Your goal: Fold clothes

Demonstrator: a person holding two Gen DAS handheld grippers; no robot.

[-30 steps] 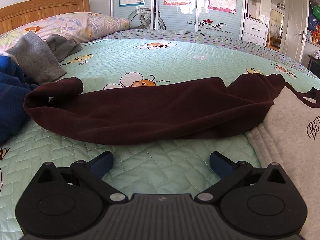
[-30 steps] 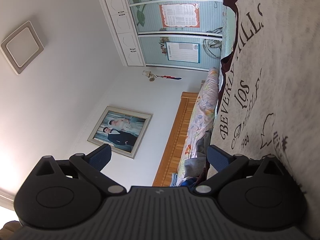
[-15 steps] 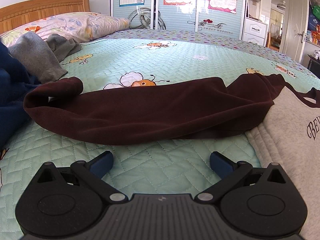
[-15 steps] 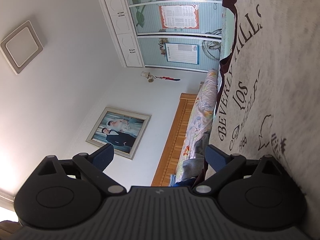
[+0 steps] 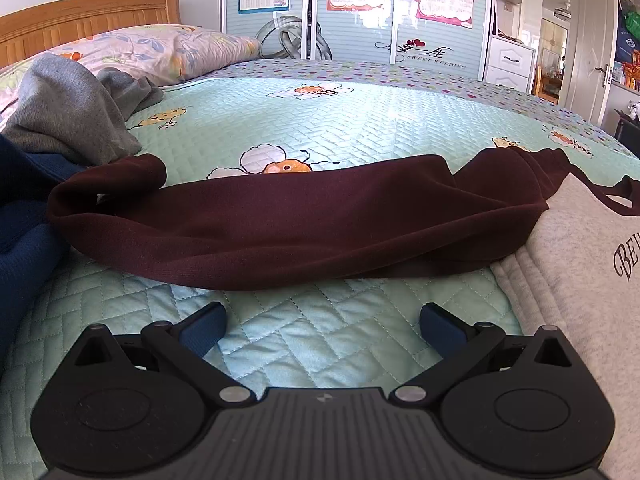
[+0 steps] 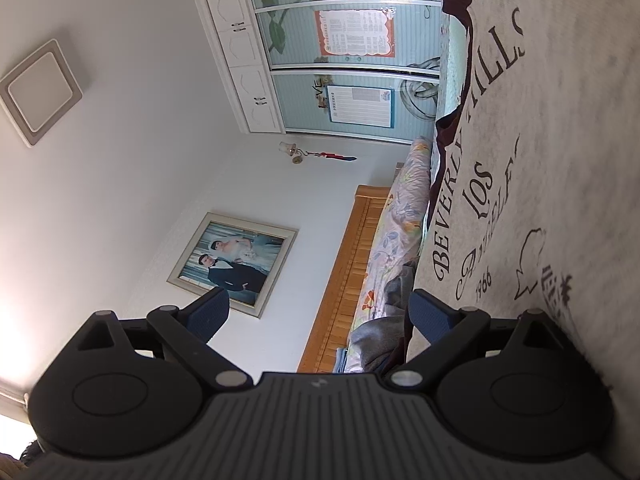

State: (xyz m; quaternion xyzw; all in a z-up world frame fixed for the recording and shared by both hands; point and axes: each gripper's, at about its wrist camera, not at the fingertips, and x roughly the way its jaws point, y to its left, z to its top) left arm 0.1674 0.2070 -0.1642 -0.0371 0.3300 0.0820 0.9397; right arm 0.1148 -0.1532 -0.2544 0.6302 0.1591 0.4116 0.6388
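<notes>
Pre-grasp: both grippers spread wide, nothing held.
Your left gripper sits low on the quilt, maroon sleeve just beyond. Your right gripper, tipped sideways, skims the grey sweatshirt. Next: pinch that sleeve, fold rightward onto the body.

On the bed, the sleeve stretches across before the left tongs. The sweatshirt body lies to its right. A clothes pile sits left, before the pillow.
</notes>
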